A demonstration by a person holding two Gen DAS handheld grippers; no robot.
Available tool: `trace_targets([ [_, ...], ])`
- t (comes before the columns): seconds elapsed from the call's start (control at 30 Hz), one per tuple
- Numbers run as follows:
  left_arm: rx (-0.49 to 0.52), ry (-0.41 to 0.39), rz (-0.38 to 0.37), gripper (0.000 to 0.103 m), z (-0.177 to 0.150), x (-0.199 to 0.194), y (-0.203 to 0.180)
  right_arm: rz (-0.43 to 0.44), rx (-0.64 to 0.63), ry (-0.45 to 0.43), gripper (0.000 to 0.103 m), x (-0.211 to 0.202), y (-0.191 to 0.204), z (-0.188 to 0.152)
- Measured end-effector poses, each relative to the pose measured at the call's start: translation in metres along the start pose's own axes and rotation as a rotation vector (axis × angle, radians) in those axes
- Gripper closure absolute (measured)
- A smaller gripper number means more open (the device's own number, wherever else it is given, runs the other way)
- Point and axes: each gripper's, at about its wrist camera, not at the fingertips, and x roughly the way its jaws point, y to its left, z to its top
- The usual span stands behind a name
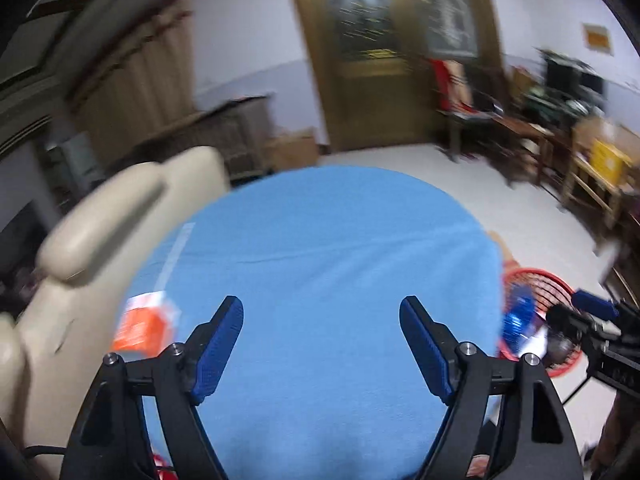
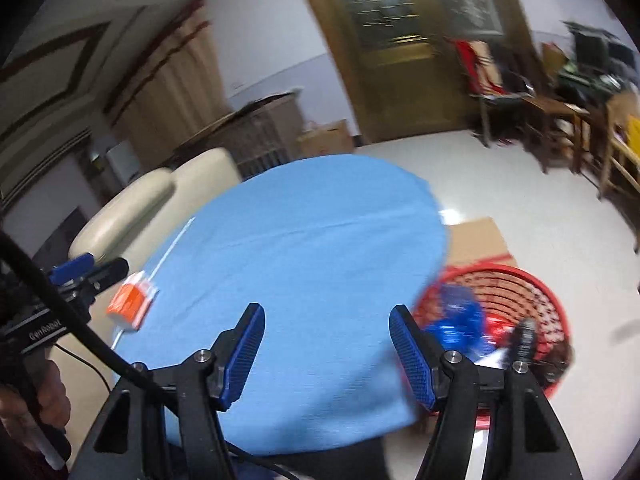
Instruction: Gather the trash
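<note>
Our left gripper hangs over the round worktop covered in blue cloth, jaws spread wide with nothing between them. Our right gripper is likewise parted and empty, above the same cloth near its right edge. A small orange-and-white carton lies on the cloth at its left edge, beside a cream padded chair. On the floor just right of the worktop stands a red wire basket with blurred blue and red wrappers inside.
</note>
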Motion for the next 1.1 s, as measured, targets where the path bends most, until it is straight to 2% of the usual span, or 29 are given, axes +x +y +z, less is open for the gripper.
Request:
trace_targets([
  [0.13, -0.037, -0.030, 0.101, 0.021, -0.012, -0.021, 0.038, 0.025, -0.083, 0.032, 0.034, 0.006, 0.056, -0.002],
  [0.3, -0.077, -0.045, 0.136, 0.021, -0.026, -0.037, 0.063, 0.021, -0.147, 0.029, 0.034, 0.003, 0.101, -0.006],
  [0.4, -0.094, -0.048, 0.151, 0.021, -0.031, -0.042, 0.073, 0.010, -0.155, 0.017, 0.034, -0.001, 0.115, -0.009],
  [0.63, -0.119, -0.058, 0.163, 0.021, -0.035, -0.045, 0.087, -0.013, -0.168, 0.014, 0.034, -0.002, 0.134, -0.017],
  [1.1, -0.143, -0.058, 0.168, 0.021, -0.045, -0.052, 0.100, -0.004, -0.200, 0.016, 0.034, 0.000, 0.146, -0.020],
])
